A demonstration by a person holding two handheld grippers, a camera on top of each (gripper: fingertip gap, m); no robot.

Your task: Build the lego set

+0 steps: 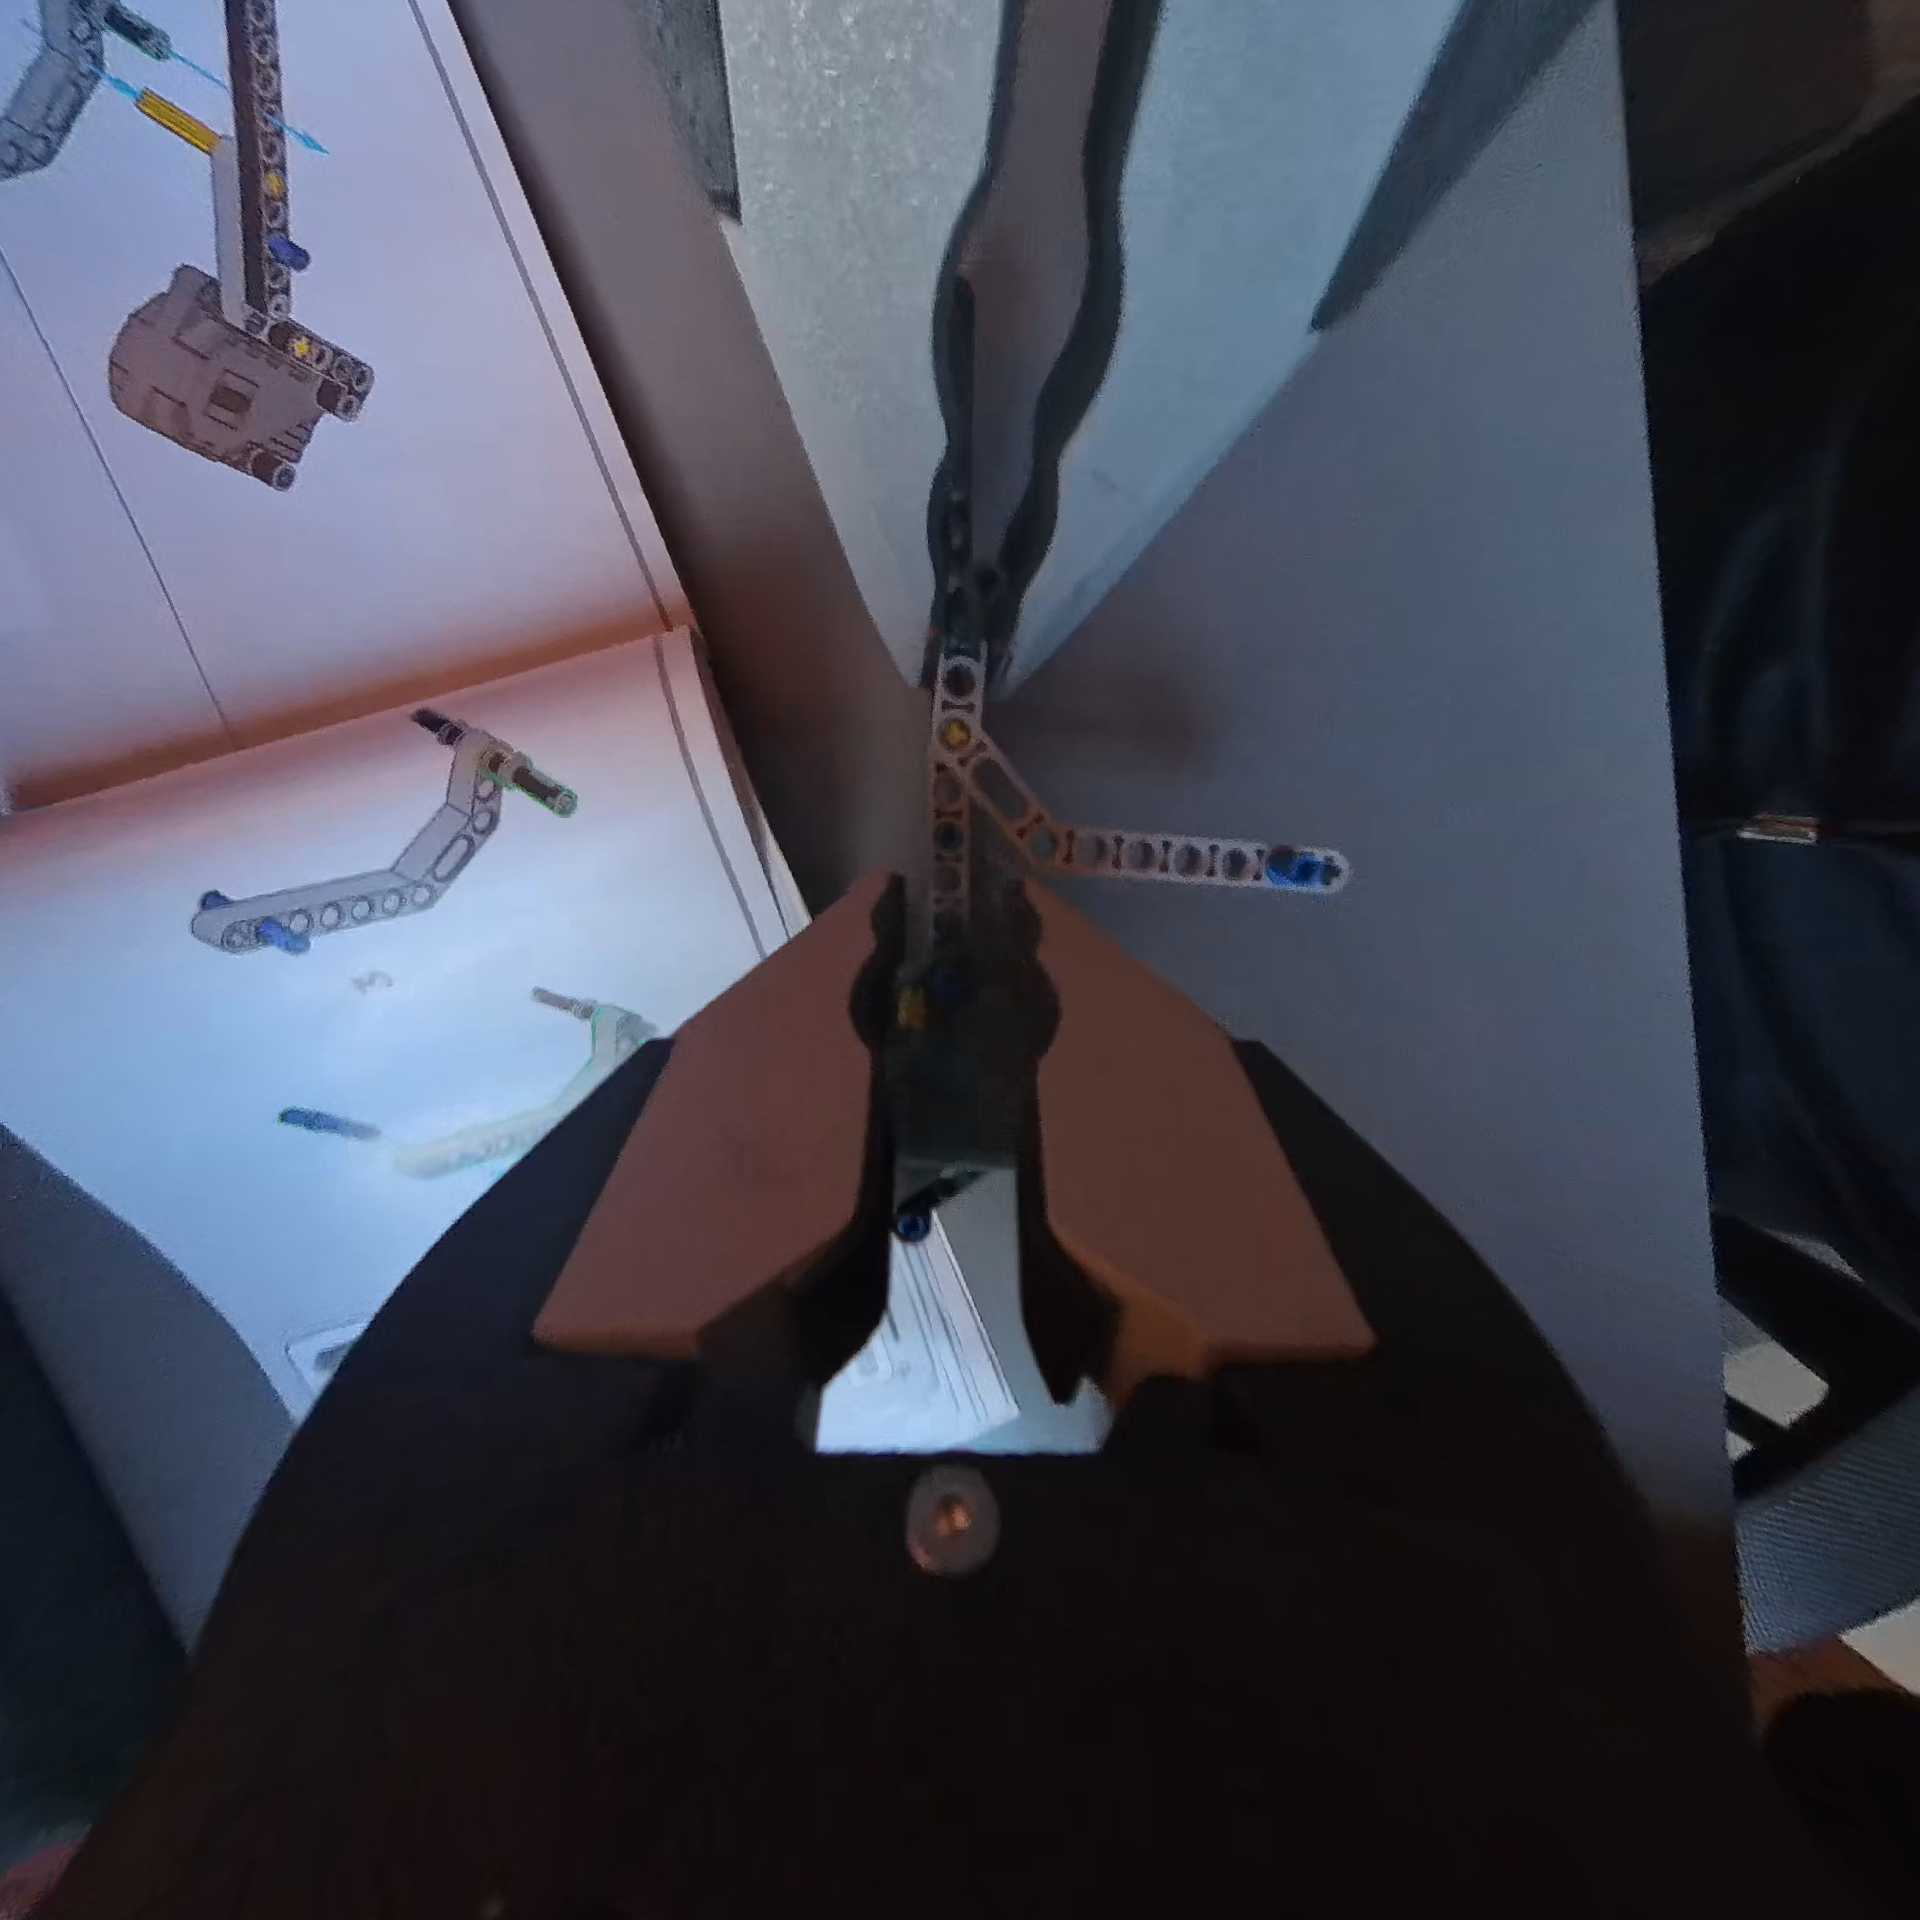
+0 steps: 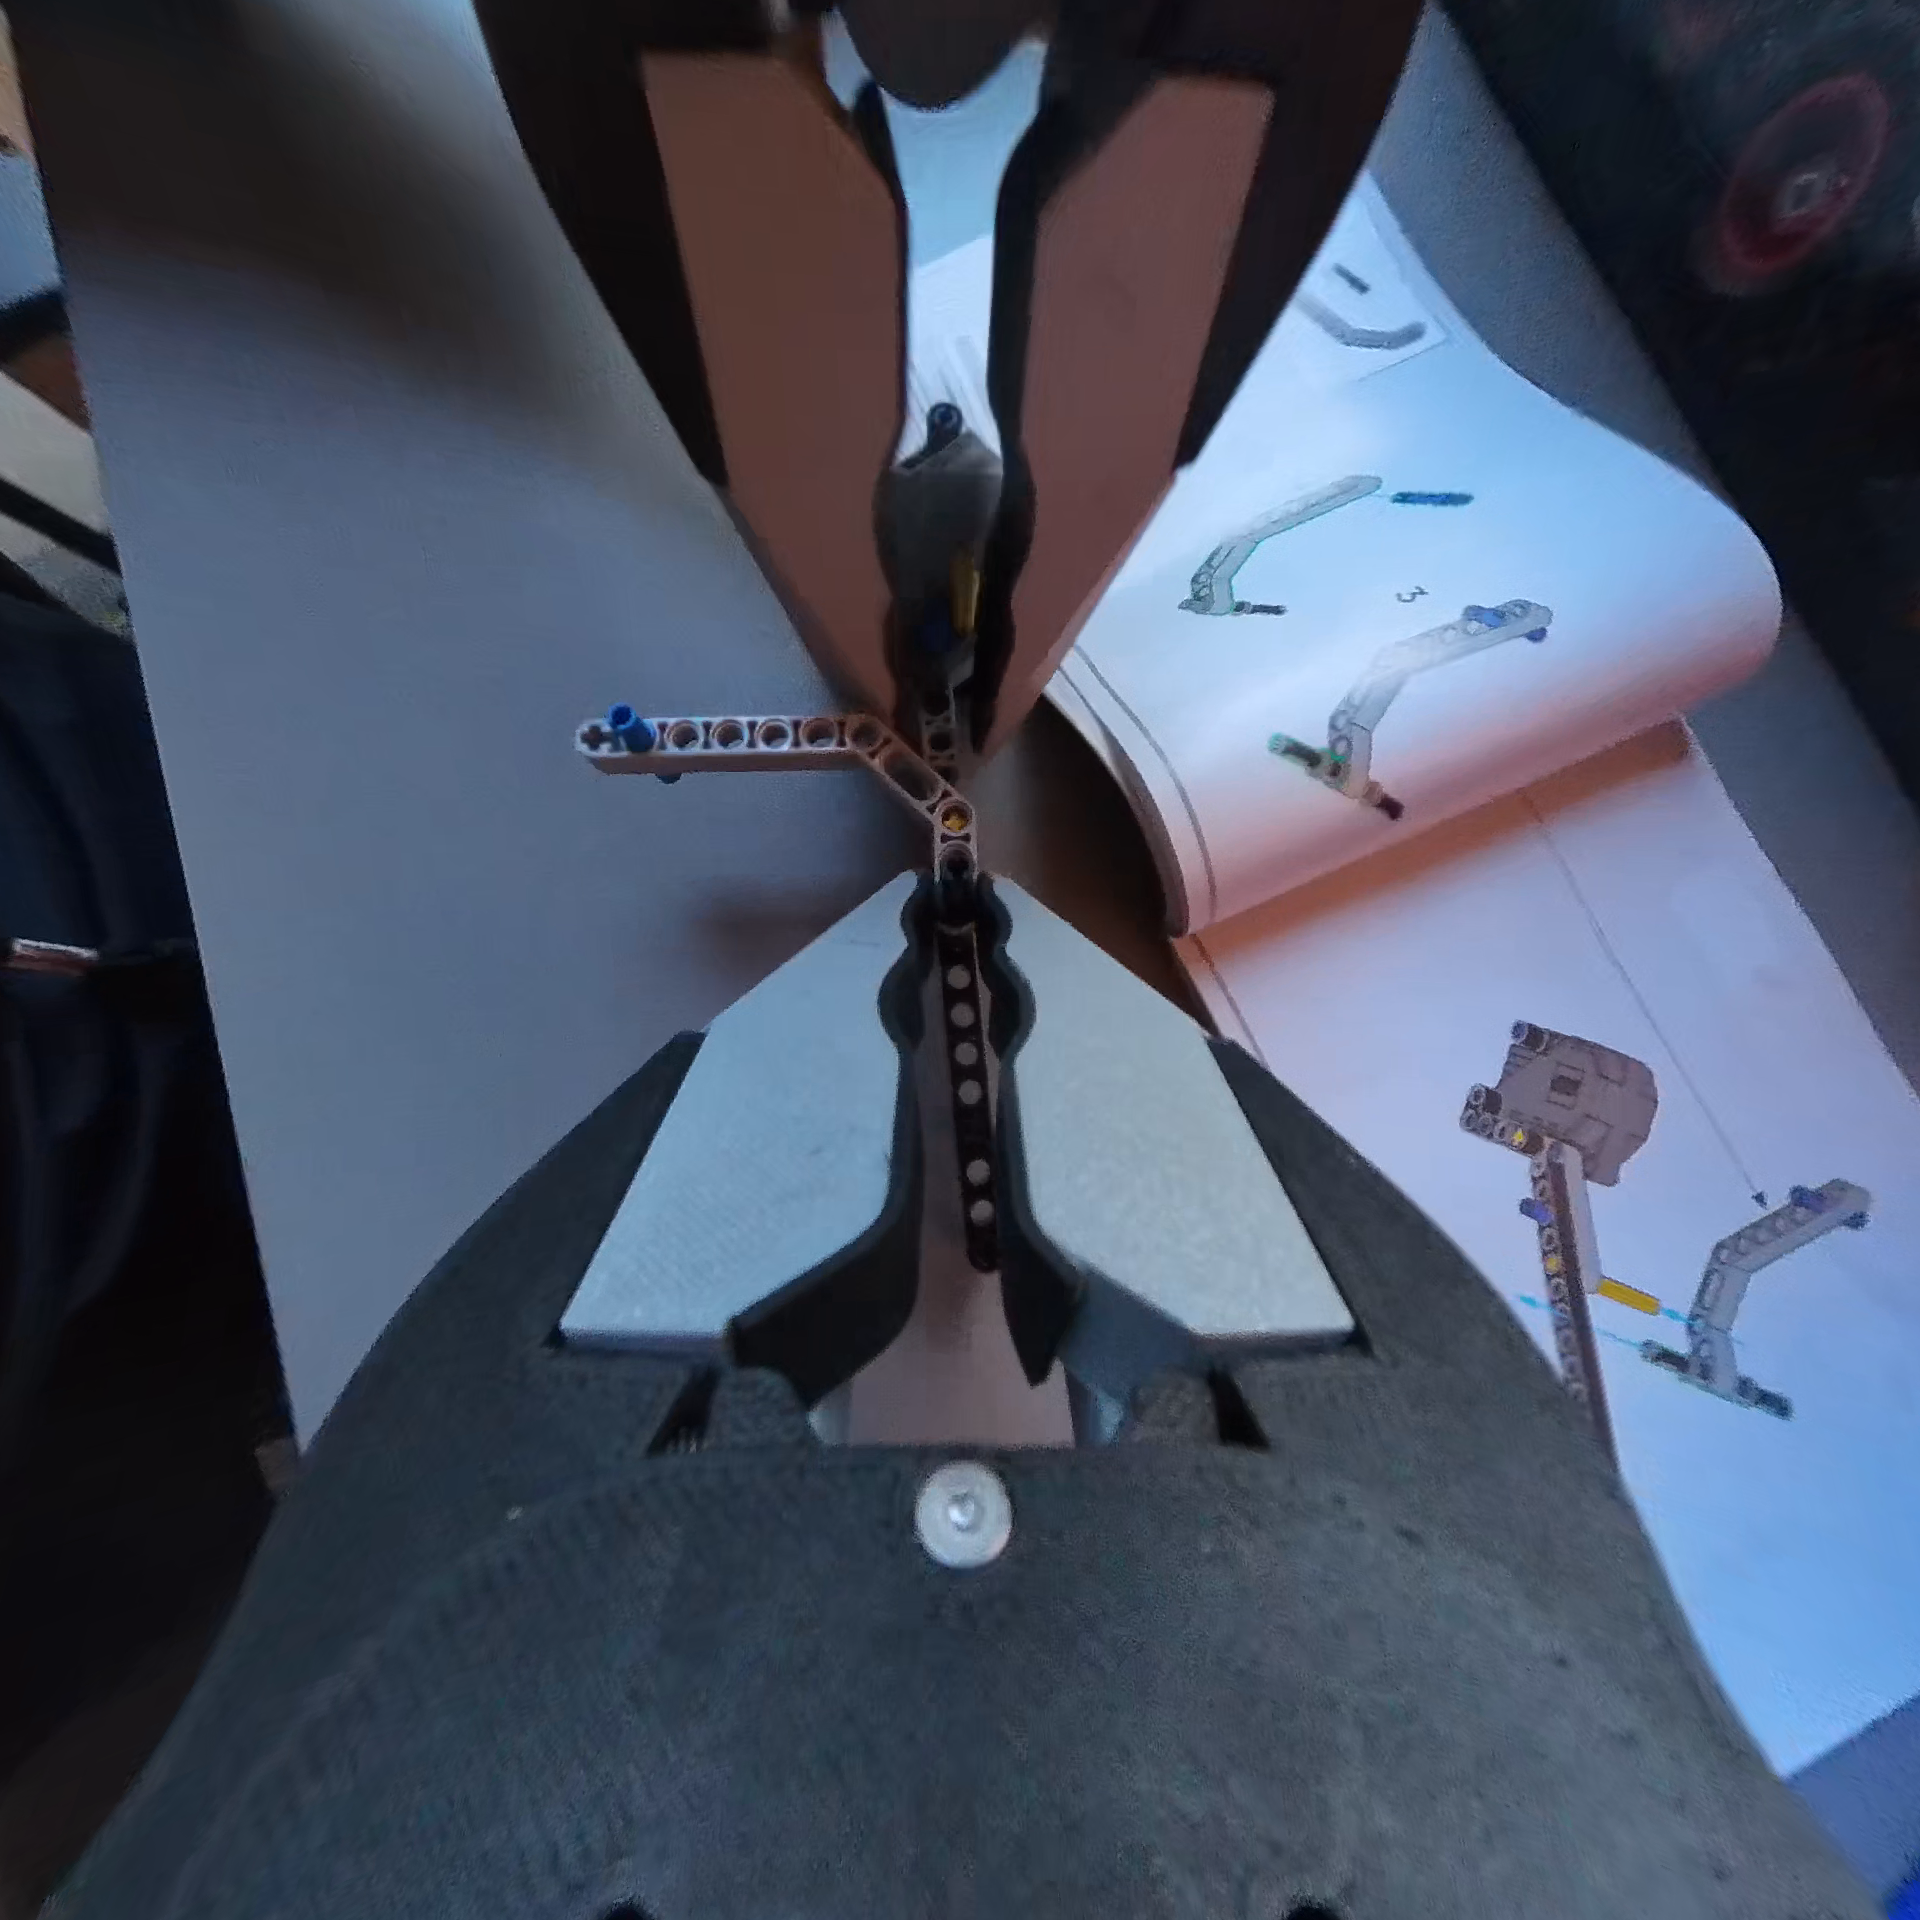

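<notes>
My left gripper [image 1: 956,904], with brown fingers, is shut on the grey block end of the lego assembly [image 1: 951,1081]. A black holed beam runs forward from it to my right gripper [image 1: 971,623], which faces it. A light grey bent beam [image 1: 1143,857] is joined to the black beam at a yellow pin and sticks out to the right, with a blue pin [image 1: 1294,865] near its tip. In the right wrist view my right gripper [image 2: 956,894], with grey fingers, is shut on the black beam [image 2: 966,1091]. The bent beam [image 2: 769,738] points left there, and the left gripper [image 2: 940,717] holds the grey block [image 2: 935,499].
An open instruction booklet with drawings of the parts lies on the grey table [image 2: 416,623], at the left in the left wrist view [image 1: 312,571] and at the right in the right wrist view [image 2: 1455,831]. A person's dark clothing [image 1: 1808,623] is beyond the table edge. Only a small space, under 4 cm, lies between the two pairs of fingers. From the left gripper's tips to the blue pin [image 1: 1294,865] is close to 5 centimetres. It turns up in the right wrist view [image 2: 630,720] as well.
</notes>
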